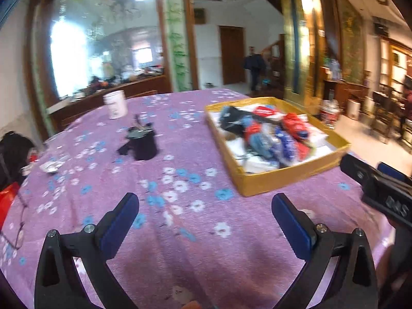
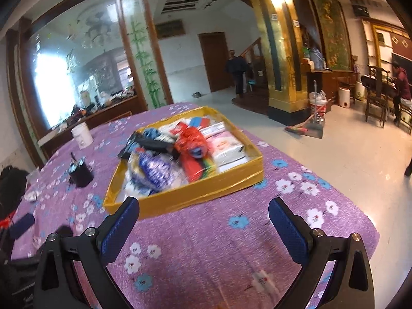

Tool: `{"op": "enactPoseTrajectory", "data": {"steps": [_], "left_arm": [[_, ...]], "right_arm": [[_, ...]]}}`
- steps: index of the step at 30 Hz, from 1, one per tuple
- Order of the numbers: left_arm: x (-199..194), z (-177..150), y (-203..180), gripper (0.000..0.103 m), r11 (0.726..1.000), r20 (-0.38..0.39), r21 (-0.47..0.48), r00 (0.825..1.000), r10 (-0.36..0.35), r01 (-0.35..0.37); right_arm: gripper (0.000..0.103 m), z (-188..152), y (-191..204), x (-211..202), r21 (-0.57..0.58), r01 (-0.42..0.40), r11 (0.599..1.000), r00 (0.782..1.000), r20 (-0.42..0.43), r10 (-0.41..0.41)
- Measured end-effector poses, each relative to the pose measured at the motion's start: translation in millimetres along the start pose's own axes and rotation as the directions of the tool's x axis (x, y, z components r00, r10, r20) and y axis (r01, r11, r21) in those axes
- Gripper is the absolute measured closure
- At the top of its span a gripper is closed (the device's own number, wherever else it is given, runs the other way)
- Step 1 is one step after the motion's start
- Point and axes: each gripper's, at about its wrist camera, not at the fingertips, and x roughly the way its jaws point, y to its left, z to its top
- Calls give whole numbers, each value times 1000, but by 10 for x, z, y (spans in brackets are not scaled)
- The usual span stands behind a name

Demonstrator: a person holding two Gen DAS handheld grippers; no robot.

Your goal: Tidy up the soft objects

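**Inspector:** Report the state of the left tool (image 1: 205,212).

**Assistant:** Its jaws stand wide apart with nothing between them. It hangs above bare purple floral cloth on the tabletop (image 1: 180,244), touching nothing.

**Inspector:** And the right tool (image 2: 204,216)?

**Assistant:** The same: jaws fully apart, nothing between the blue pads, held over the cloth just in front of the yellow tray (image 2: 195,193). Part of it also shows at the right edge of the left wrist view.

**Inspector:** Location of the soft objects?

**Assistant:** They lie in the yellow tray as a loose pile of packets (image 2: 167,159), red, blue, black and white, on top of flat white packs. The tray sits on the tabletop toward its right side, beyond both tools. Motion blur prevents reading any label.

**Inspector:** Other items on the tabletop?

**Assistant:** A black cup-shaped holder (image 1: 143,143) left of the tray, well apart from it, and a white tub (image 1: 115,104) near the far edge. Spectacles (image 1: 18,234) lie at the left edge.

**Inspector:** Surroundings?

**Assistant:** A person (image 2: 237,70) stands by the far doorway.
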Motion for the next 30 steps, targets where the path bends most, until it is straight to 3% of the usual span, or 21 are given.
{"op": "enactPoseTrajectory", "data": {"steps": [6, 9, 30], "left_arm": [[169, -34, -15, 0, 1000, -76, 23, 997, 13, -12], [182, -31, -16, 0, 999, -79, 25, 996, 44, -42], [172, -42, -65, 0, 997, -72, 65, 996, 45, -40]], "right_arm": [[1, -52, 22, 53, -16, -6, 1000, 1000, -9, 6], [1, -69, 5, 112, -9, -10, 1000, 1000, -29, 10], [1, -75, 29, 140, -14, -7, 1000, 999, -42, 6]]}}
